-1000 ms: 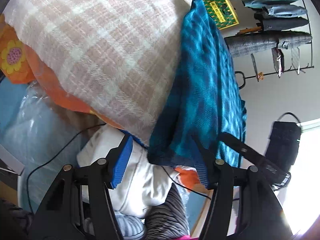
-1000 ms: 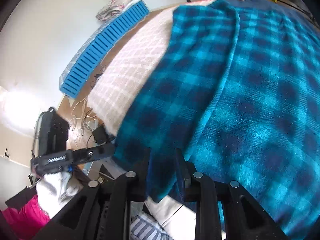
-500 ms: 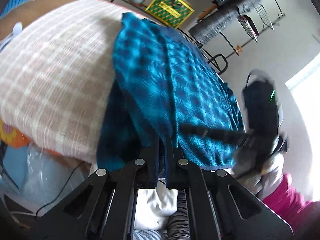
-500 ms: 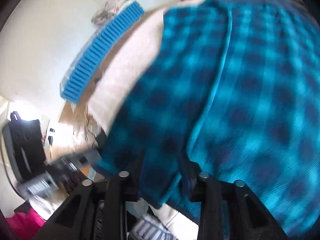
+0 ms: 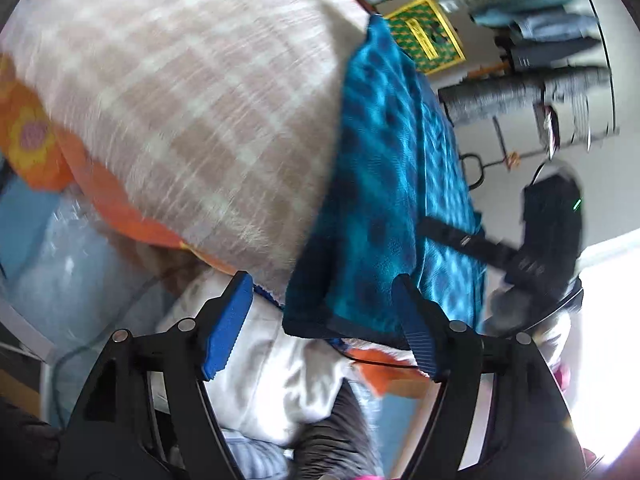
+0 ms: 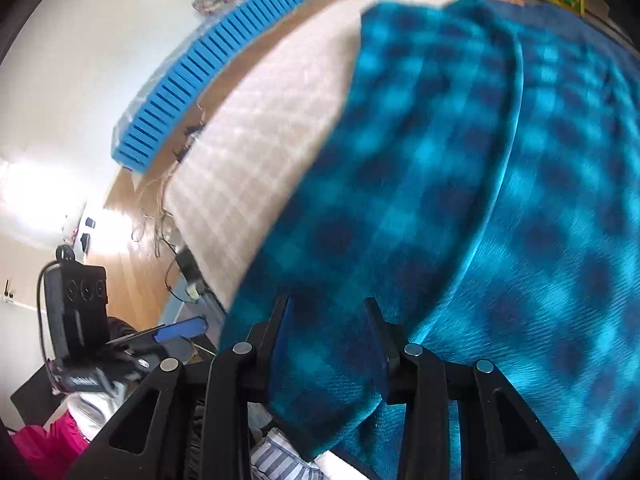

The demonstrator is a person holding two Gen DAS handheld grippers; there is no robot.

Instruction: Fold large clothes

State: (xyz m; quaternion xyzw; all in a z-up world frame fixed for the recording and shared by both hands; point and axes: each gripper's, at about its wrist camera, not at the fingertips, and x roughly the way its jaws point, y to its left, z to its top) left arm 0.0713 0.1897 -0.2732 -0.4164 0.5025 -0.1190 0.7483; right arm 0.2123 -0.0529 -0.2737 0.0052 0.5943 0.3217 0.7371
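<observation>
Left hand-held gripper (image 5: 322,312): black plastic linkage arms, round silver screws at the joints, ribbed blue pads (image 5: 226,328). Right hand-held gripper (image 6: 328,340): same black arms, silver screws, dark blue pads.

Fleece garment (image 6: 460,184) on checked bedcover (image 5: 192,112), along its right side.

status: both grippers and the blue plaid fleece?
Left gripper open, jaws just opened, nothing pinched. Right gripper shut on blue plaid fleece garment. Fleece draped over beige checked blanket. Nothing blocking.
</observation>
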